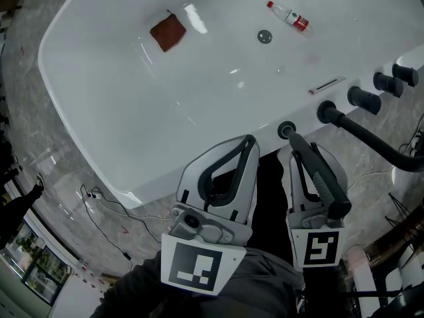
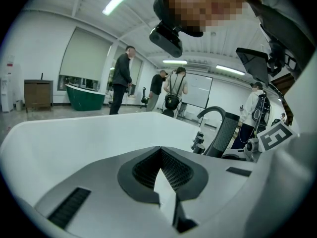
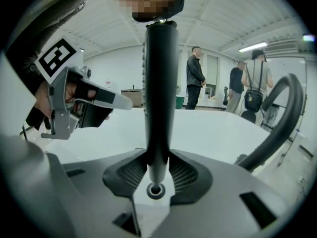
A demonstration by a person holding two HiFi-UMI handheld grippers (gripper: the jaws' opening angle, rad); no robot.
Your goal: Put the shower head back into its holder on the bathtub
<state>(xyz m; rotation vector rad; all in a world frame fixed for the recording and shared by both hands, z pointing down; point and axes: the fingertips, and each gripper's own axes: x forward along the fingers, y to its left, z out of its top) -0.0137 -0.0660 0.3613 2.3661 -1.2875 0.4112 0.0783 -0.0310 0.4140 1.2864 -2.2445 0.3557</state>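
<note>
White bathtub [image 1: 78,114] fills most of the head view, with the person standing at its near rim and a gripper in each hand. The right gripper [image 1: 306,152] is clamped on the black shower head [image 1: 322,179], whose long handle runs up between the jaws. In the right gripper view the handle stands upright between the ribbed pads [image 3: 185,175]. Its pale lower end points straight at the round holder [image 3: 155,190] in the tub's rim and sits just above the ring. I cannot tell whether the two touch.

In the head view that holder [image 1: 286,130] shows as a dark-ringed hole on the near deck, right at the handle's tip. A black hose [image 1: 371,141] leaves a fitting just beside the holder and curves off to the right. Three black knobs [image 1: 387,83] stand in a row further along the deck.

The left gripper [image 1: 248,140] is held beside the right one, its jaws closed tip to tip with nothing between them. Its own view shows only the white tub wall past the pads.

Inside the tub lie a reddish-brown cloth [image 1: 167,32] towards the far left, a plastic water bottle with a red label [image 1: 289,16] towards the far right, and the round drain [image 1: 264,36] between them. Several people stand in the room beyond, seen in both gripper views.
</note>
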